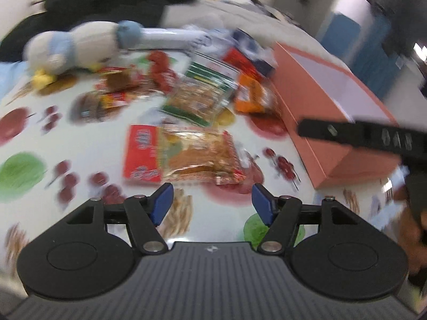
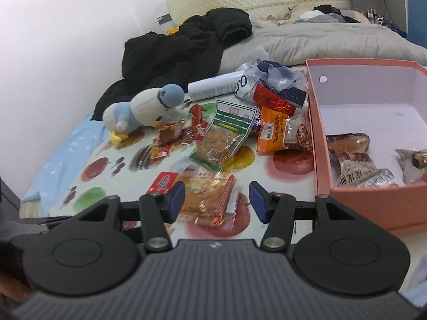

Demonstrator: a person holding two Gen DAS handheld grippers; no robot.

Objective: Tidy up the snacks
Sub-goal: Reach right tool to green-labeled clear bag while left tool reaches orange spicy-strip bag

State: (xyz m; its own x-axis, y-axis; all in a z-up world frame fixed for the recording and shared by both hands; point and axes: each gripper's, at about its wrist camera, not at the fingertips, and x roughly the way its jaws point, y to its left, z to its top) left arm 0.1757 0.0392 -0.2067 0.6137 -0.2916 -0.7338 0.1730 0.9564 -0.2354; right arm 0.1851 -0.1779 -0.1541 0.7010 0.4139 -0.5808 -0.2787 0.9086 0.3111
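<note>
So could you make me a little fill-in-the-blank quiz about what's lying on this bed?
1. The pink box already holds a few wrapped ____.
2. The stuffed toy wears a ____ cap.
3. Behind the toy lies a crumpled ____ jacket.
4. Between the blue fingers of the right gripper nothing is held; they stand ____.

Missing words: snacks; blue; black; open
</note>
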